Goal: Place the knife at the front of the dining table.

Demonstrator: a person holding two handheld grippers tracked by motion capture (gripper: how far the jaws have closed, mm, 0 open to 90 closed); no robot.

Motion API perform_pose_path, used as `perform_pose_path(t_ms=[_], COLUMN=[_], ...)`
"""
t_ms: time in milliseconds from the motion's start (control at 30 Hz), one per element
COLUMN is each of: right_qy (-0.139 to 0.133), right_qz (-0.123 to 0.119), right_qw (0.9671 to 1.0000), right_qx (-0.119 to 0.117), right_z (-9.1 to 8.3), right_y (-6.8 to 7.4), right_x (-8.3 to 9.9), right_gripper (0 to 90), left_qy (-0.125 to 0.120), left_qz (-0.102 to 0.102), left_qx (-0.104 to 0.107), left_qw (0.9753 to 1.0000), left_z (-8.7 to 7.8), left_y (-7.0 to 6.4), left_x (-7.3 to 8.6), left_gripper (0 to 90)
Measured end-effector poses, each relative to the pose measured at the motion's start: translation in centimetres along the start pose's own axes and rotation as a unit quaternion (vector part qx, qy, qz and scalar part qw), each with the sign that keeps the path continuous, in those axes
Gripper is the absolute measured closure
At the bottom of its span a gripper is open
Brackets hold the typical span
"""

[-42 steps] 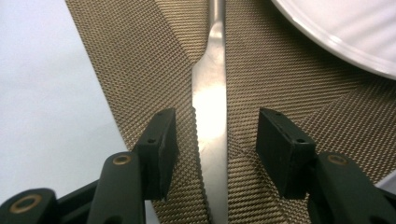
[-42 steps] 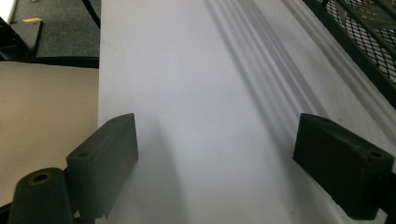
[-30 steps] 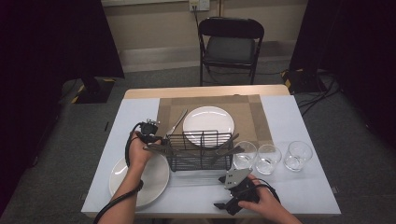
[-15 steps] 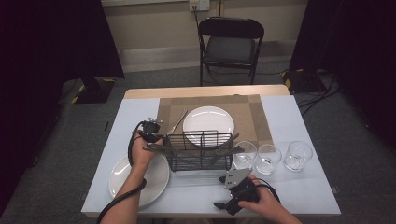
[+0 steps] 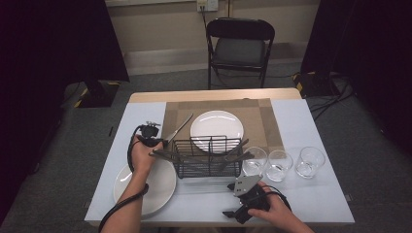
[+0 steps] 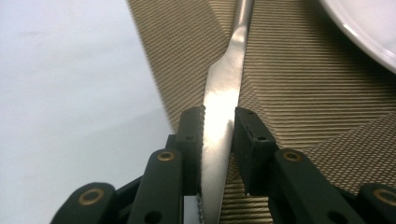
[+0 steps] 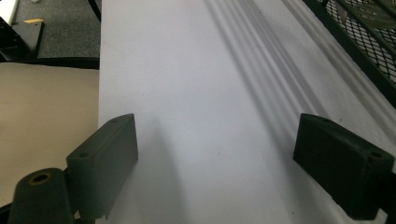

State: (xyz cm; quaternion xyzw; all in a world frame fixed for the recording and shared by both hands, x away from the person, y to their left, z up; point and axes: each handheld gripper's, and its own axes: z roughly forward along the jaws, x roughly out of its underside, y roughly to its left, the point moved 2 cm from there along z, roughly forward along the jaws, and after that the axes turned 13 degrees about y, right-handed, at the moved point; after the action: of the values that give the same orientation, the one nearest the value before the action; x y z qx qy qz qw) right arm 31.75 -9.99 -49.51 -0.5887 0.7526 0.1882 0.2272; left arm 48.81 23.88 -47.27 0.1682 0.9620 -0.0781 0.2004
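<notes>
Right gripper [image 5: 236, 214]: you hold it at the worktop's [image 5: 311, 194] near edge, about 6 o'clock, jaws spread wide with nothing between them; bare white surface lies ahead of it in the right gripper view.
Rack [image 5: 209, 156]: its wire side runs just past that gripper at 1 o'clock.
Left gripper [image 6: 219, 128]: your jaws are closed onto the knife [image 6: 223, 93], gripping its blade flat between the pads.
Knife: it points toward 1 o'clock over the woven mat [image 6: 289, 93], near the mat's left edge.
Plate [image 6: 369, 28]: its rim sits at 2 o'clock, apart from the knife.
Glasses [image 5: 282, 164]: three stand in a row at 3 o'clock of the rack.
</notes>
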Motion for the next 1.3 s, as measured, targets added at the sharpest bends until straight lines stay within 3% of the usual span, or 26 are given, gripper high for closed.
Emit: perform_pose_path(t_ms=[133, 333, 400, 433, 467, 500, 567, 600, 667, 733, 833, 933, 967, 1100, 1200, 1300], right_qy=[0.0, 0.0, 0.0, 0.0, 0.0, 0.0, 0.0, 0.0, 0.0, 0.0, 0.0, 0.0, 0.0, 0.0, 0.001, 0.001], right_qz=[-0.001, -0.001, 0.0, -0.001, -0.001, -0.001, 0.0, -0.001, -0.001, -0.001, -0.001, -0.002, -0.002, -0.002, -0.002, -0.002], right_qw=[1.0, 1.0, 1.0, 1.0, 1.0, 1.0, 1.0, 1.0, 1.0, 1.0, 1.0, 1.0, 1.0, 1.0, 1.0, 1.0], right_qx=[0.0, 0.0, 0.0, 0.0, 0.0, 0.0, 0.0, 0.0, 0.001, 0.001, 0.001, 0.001, 0.001, 0.001, 0.001, 0.001], right_z=[0.0, 0.0, 0.0, 0.0, 0.0, 0.0, 0.0, 0.0, 0.0, 0.0, 0.0, 0.0, 0.0, 0.0, 0.0, 0.0], right_y=[0.0, 0.0, 0.0, 0.0, 0.0, 0.0, 0.0, 0.0, 0.0, 0.0, 0.0, 0.0, 0.0, 0.0, 0.0, 0.0], right_x=[0.0, 0.0, 0.0, 0.0, 0.0, 0.0, 0.0, 0.0, 0.0, 0.0, 0.0, 0.0, 0.0, 0.0, 0.0, 0.0], right_gripper=[12.7, 12.7, 12.7, 12.7, 12.7, 12.7, 12.7, 12.7, 12.7, 12.6, 12.7, 12.7, 12.7, 12.7, 12.7, 12.6], left_qy=[0.002, 0.004, 0.008, -0.005, -0.008, -0.007, 0.005, -0.003, -0.01, -0.008, 0.0, 0.003, 0.009, 0.014, 0.019, 0.022], left_qz=[-0.025, -0.044, -0.037, -0.026, -0.021, -0.015, -0.014, -0.016, -0.003, 0.002, 0.004, 0.004, 0.013, 0.015, 0.015, 0.026], left_qx=[-0.017, -0.011, -0.011, -0.01, 0.003, 0.008, 0.017, 0.019, -0.002, -0.017, -0.022, -0.012, -0.012, -0.005, 0.006, -0.006], left_qw=[0.9995, 0.999, 0.9992, 0.9996, 0.9997, 0.9998, 0.9997, 0.9997, 0.9999, 0.9998, 0.9998, 0.9999, 0.9998, 0.9998, 0.9997, 0.9994], left_z=[-0.2, -0.4, -0.6, -0.9, -1.1, -1.2, -0.9, -0.7, -0.3, -0.1, -0.1, -0.4, -0.5, -0.6, -0.5, -0.5], left_y=[0.9, 1.0, 0.7, 0.5, 0.2, 0.0, -0.4, -0.5, -0.4, -0.2, 0.5, 0.7, 0.7, 0.1, -0.7, -1.0], left_x=[0.3, 0.4, 0.3, 0.2, 0.0, -0.1, -0.2, -0.2, -0.2, 0.1, 0.7, 1.2, 1.3, 1.3, 1.1, 1.1], left_gripper=[73.0, 73.5, 74.1, 83.3, 87.7, 87.0, 79.6, 74.2, 56.4, 48.9, 41.7, 42.2, 43.0, 54.5, 57.1, 54.6])
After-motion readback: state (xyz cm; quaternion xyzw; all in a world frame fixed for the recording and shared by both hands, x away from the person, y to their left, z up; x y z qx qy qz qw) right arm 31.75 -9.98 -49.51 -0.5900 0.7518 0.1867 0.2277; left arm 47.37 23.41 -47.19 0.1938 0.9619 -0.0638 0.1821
